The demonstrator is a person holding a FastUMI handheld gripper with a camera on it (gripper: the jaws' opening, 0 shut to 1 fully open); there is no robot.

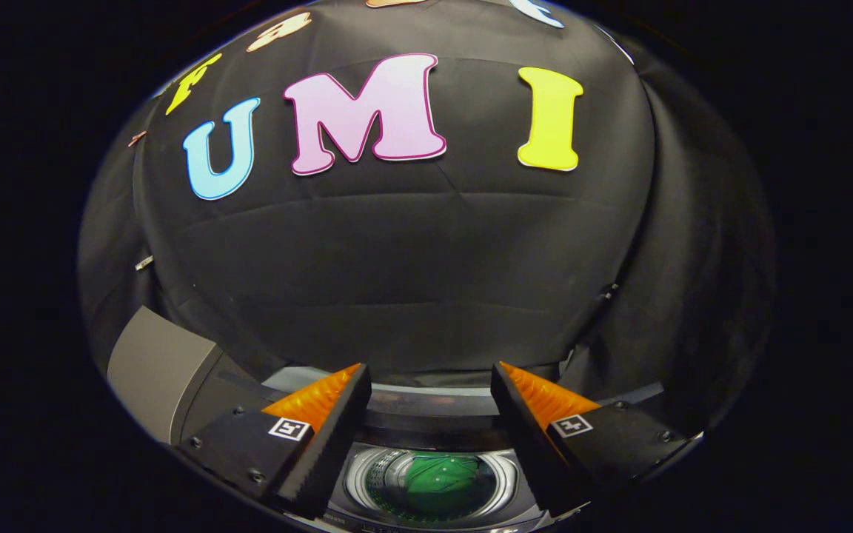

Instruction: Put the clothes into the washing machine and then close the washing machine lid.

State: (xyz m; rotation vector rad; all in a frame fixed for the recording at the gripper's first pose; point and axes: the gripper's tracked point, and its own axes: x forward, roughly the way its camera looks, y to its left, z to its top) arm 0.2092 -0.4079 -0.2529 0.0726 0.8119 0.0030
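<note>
Gripper view: the claw (430,377) is spread wide, released, nothing between its two fingers (330,437). It hangs above the washing machine (434,414), looking down over its top and out at the black cloth wall (397,259) behind it.

The washing machine is a top-loader, seen from above; its opening sits low between the fingers. The shiny metal drum (356,474) is visible through the opening, ring-shaped wall catching light. The clothes (445,481), a green bundle, lie at the bottom of the drum, inside the machine, below and between the fingertips, apart from both of them.

The lid (160,370), a grey panel, stands raised off to the left of the left finger, tilted up from the machine's top, so the opening is uncovered. The machine's rear rim runs as a pale curved band just beyond the fingertips, against the foot of the cloth wall. Cloth hangs in folds to the right of the right finger.
</note>
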